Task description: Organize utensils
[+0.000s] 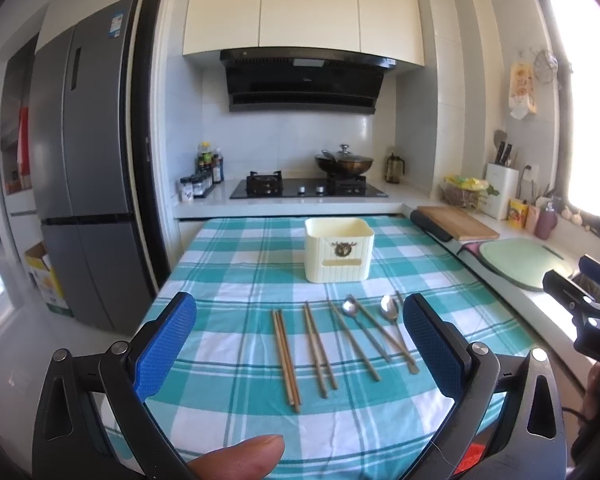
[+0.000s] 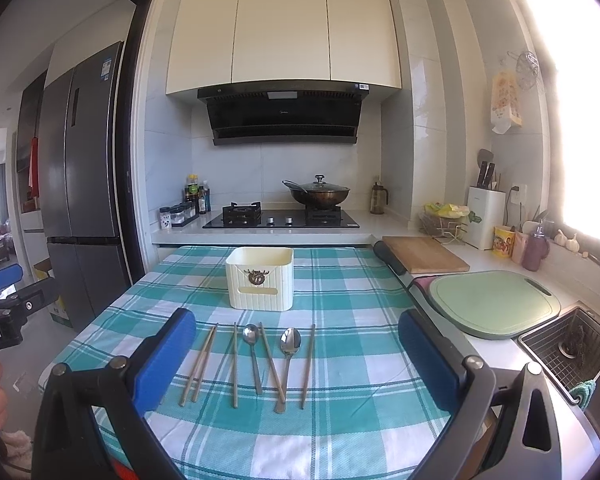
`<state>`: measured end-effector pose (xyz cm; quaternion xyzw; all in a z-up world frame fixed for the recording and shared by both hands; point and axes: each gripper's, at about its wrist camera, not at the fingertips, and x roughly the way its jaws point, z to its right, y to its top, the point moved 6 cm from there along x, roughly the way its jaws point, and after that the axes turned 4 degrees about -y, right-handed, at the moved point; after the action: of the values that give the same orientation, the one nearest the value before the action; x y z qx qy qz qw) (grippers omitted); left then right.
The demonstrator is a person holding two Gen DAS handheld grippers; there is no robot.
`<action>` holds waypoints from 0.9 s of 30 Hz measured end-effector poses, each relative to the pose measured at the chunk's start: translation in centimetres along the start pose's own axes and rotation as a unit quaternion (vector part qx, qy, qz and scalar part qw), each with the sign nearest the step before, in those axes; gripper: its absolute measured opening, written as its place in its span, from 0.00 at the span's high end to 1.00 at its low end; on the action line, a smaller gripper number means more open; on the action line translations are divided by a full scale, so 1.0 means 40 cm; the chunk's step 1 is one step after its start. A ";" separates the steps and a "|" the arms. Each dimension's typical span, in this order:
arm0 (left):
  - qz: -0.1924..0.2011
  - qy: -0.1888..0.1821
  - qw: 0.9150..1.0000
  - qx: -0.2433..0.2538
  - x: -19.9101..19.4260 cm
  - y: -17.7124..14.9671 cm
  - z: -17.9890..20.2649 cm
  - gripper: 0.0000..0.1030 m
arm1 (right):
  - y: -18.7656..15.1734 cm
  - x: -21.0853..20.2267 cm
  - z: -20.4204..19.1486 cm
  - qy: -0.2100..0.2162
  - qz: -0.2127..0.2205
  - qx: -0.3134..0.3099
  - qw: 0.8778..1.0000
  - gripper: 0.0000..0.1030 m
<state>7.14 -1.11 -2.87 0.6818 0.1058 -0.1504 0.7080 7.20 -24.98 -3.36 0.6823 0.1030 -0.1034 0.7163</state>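
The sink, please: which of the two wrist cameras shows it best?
The right wrist view: the sink sits at its right edge, with its steel basin, its drain and a teal cloth over its rim in sight. In the left wrist view the right gripper covers that spot, so only a dark sliver shows.

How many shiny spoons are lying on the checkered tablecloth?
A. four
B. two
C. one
B. Two metal spoons, one and another, lie among the wooden chopsticks in front of the cream holder.
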 end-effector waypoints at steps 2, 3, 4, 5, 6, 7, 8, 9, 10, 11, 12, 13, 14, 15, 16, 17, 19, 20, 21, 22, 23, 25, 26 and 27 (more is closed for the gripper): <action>0.000 0.000 1.000 0.001 0.000 0.001 0.002 0.00 | 0.002 0.000 0.002 0.000 0.000 -0.001 1.000 0.00; 0.000 0.000 1.000 0.000 0.000 0.001 0.002 0.00 | 0.002 0.000 0.002 0.000 0.000 -0.001 1.000 0.00; 0.000 0.000 1.000 0.000 0.001 0.002 0.002 0.00 | 0.003 0.001 0.003 0.000 0.000 0.000 1.000 0.00; 0.000 0.000 1.000 0.000 0.001 0.002 0.003 0.00 | 0.003 0.001 0.004 0.000 0.000 0.000 1.000 0.00; 0.000 0.000 1.000 0.001 0.000 0.002 0.002 0.00 | 0.002 0.001 0.004 -0.001 0.000 0.000 1.000 0.00; 0.000 0.001 1.000 0.001 0.001 0.002 0.002 0.00 | 0.002 0.000 0.006 -0.001 0.000 0.001 1.000 0.00; 0.001 0.001 1.000 0.001 0.001 0.002 0.002 0.00 | 0.002 0.000 0.006 0.000 0.000 0.001 1.000 0.00; 0.000 0.000 1.000 0.001 0.001 0.002 0.002 0.00 | 0.002 0.000 0.006 0.000 0.000 0.001 1.000 0.00; 0.000 0.000 1.000 0.001 0.000 0.002 0.001 0.00 | 0.002 0.000 0.006 0.000 0.000 0.000 1.000 0.00; 0.001 0.000 1.000 0.001 0.000 0.002 0.003 0.00 | 0.002 0.001 0.005 0.000 0.000 0.000 1.000 0.00; 0.001 0.000 1.000 0.002 0.000 0.002 0.004 0.00 | 0.003 0.001 0.006 0.000 0.000 -0.001 1.000 0.00; 0.000 0.000 1.000 0.002 0.001 0.002 0.004 0.00 | 0.003 0.000 0.008 0.000 0.000 0.000 1.000 0.00; 0.000 0.000 1.000 0.002 0.001 0.002 0.004 0.00 | 0.002 0.000 0.009 0.000 -0.001 -0.001 1.000 0.00; 0.000 0.000 1.000 0.001 0.000 0.000 0.003 0.00 | 0.001 0.001 0.010 0.000 -0.001 -0.001 1.000 0.00; 0.000 0.000 1.000 0.001 0.000 0.000 0.003 0.00 | 0.001 0.001 0.009 0.000 -0.001 -0.001 1.000 0.00; 0.001 0.000 1.000 0.001 0.000 -0.001 0.004 0.00 | 0.000 0.001 0.010 0.000 -0.001 -0.001 1.000 0.00; 0.001 0.001 1.000 0.002 0.000 -0.001 0.004 0.00 | 0.000 0.001 0.010 -0.001 -0.001 0.000 1.000 0.00; 0.001 0.000 1.000 0.001 0.000 -0.002 0.004 0.00 | 0.000 0.001 0.011 -0.001 -0.001 0.001 1.000 0.00; 0.001 0.001 1.000 0.001 0.000 -0.003 0.005 0.00 | -0.001 0.000 0.012 -0.002 0.000 0.001 1.000 0.00; 0.000 0.000 1.000 0.002 0.000 -0.003 0.006 0.00 | -0.001 0.000 0.012 -0.002 0.000 0.001 1.000 0.00; 0.000 0.000 1.000 0.002 -0.001 -0.003 0.008 0.00 | -0.002 0.001 0.013 -0.002 0.000 0.001 1.000 0.00; -0.001 0.000 1.000 0.004 0.000 -0.004 0.010 0.00 | -0.003 0.001 0.013 -0.002 -0.002 0.001 1.000 0.00; -0.001 0.000 1.000 0.004 0.000 -0.004 0.010 0.00 | -0.003 0.002 0.013 -0.002 -0.002 0.001 1.000 0.00; -0.001 -0.001 1.000 0.004 0.000 -0.004 0.009 0.00 | -0.004 0.002 0.014 -0.001 -0.003 0.001 1.000 0.00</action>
<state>7.08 -1.49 -3.01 0.6847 0.1054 -0.1522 0.7049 7.22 -25.57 -3.50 0.6823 0.1037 -0.1061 0.7158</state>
